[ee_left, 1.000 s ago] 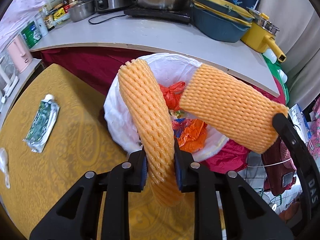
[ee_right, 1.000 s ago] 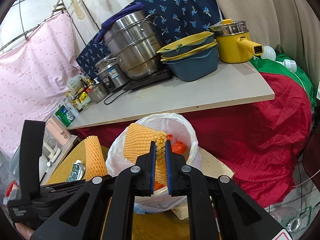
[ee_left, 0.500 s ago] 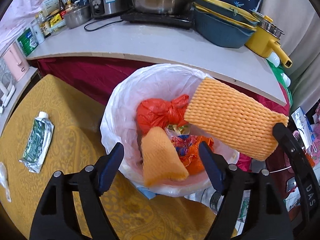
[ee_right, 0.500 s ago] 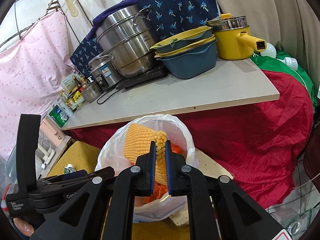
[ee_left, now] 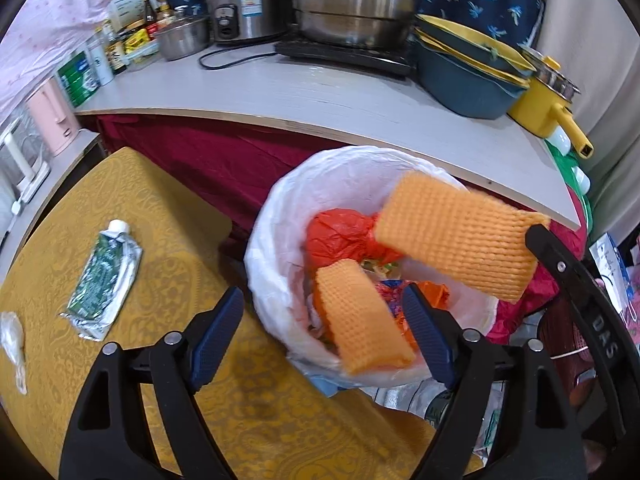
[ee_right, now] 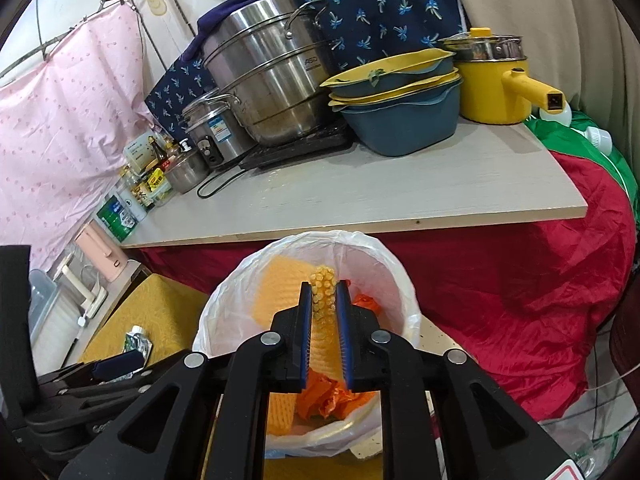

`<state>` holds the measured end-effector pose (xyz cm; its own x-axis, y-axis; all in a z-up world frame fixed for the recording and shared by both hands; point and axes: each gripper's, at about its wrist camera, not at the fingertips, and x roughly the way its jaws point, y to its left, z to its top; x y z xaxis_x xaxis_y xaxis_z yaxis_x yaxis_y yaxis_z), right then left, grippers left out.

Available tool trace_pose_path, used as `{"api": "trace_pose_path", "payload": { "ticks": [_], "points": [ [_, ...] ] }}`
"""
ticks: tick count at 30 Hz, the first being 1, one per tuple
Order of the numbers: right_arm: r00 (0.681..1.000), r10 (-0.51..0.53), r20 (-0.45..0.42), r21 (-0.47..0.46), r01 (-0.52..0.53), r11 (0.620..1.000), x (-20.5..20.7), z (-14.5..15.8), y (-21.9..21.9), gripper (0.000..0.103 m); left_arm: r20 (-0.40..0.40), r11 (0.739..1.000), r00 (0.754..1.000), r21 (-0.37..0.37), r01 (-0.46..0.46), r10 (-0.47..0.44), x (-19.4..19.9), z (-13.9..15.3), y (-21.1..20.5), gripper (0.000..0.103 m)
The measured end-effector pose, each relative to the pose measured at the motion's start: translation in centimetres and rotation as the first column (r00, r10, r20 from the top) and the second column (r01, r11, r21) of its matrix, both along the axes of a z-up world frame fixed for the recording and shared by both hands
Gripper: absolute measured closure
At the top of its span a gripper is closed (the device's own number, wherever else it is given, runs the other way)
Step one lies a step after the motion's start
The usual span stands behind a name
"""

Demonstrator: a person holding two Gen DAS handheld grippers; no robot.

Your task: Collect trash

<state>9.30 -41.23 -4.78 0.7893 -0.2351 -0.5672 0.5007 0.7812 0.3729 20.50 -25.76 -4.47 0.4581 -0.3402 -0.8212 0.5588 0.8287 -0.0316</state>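
A trash bin lined with a white bag [ee_left: 276, 216] stands beside the yellow table; it also shows in the right wrist view [ee_right: 404, 280]. An orange foam net sleeve [ee_left: 360, 316] lies in the bin on red and orange plastic bags [ee_left: 340, 236]. My left gripper [ee_left: 324, 336] is open and empty just above the bin's near rim. My right gripper [ee_right: 323, 308] is shut on a second orange foam net sleeve [ee_left: 460, 236] and holds it over the bin; the sleeve shows between its pads in the right wrist view [ee_right: 323, 292].
A flattened green and white tube [ee_left: 104, 276] and a clear plastic scrap [ee_left: 12, 340] lie on the yellow tablecloth [ee_left: 160, 208]. Behind the bin a grey counter [ee_left: 340, 96] holds steel pots, blue basins and a yellow pot. Red cloth hangs under the counter.
My left gripper opened and let go of its foam net sleeve, which dropped into the bin. My right gripper still holds the other sleeve over the bin.
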Motion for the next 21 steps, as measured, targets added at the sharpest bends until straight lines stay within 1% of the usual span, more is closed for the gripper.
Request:
{"api": "trace_pose_path", "payload": {
  "ticks": [1, 2, 3, 5, 7, 10, 13, 19, 21],
  "points": [
    [1.000, 0.008, 0.004, -0.001, -0.008, 1.000, 0.3, 0.1, 0.3, 0.081, 0.004, 1.000, 1.000, 0.000, -0.010, 0.010, 0.1, 0.1, 0.5, 0.024],
    [1.000, 0.010, 0.008, -0.003, -0.010, 1.000, 0.5, 0.3, 0.5, 0.073, 0.008, 1.000, 1.000, 0.000, -0.020, 0.020, 0.1, 0.2, 1.0, 0.024],
    [1.000, 0.011, 0.017, -0.007, -0.011, 1.000, 0.5, 0.5, 0.9, 0.068, 0.010, 1.000, 1.000, 0.000, -0.026, 0.026, 0.2, 0.2, 1.4, 0.024],
    [0.999, 0.020, 0.028, -0.010, -0.020, 1.000, 0.7, 0.9, 1.4, 0.066, 0.015, 0.999, 0.999, -0.004, -0.046, 0.046, 0.4, 0.4, 2.5, 0.022],
    [0.999, 0.030, 0.033, -0.019, -0.029, 0.999, 0.8, 1.4, 2.2, 0.064, 0.026, 0.998, 0.997, -0.009, -0.069, 0.069, 0.4, 0.7, 3.4, 0.017],
    [0.998, 0.051, 0.037, -0.025, -0.050, 0.998, 1.0, 2.1, 3.3, 0.062, 0.035, 0.995, 0.995, -0.019, -0.094, 0.095, 0.5, 1.2, 5.2, 0.017],
    [0.997, 0.072, 0.037, -0.039, -0.070, 0.997, 1.2, 2.8, 4.7, 0.057, 0.037, 0.993, 0.992, -0.031, -0.117, 0.118, 0.4, 1.5, 6.8, 0.016],
    [0.991, 0.128, 0.034, -0.055, -0.126, 0.991, 1.8, 3.7, 8.2, 0.052, 0.037, 0.981, 0.982, -0.052, -0.185, 0.187, 0.3, 2.1, 11.6, 0.015],
    [0.988, 0.150, 0.030, -0.058, -0.148, 0.987, 2.1, 3.9, 9.5, 0.048, 0.042, 0.976, 0.976, -0.053, -0.210, 0.212, 0.2, 2.2, 13.1, 0.014]
  ]
}}
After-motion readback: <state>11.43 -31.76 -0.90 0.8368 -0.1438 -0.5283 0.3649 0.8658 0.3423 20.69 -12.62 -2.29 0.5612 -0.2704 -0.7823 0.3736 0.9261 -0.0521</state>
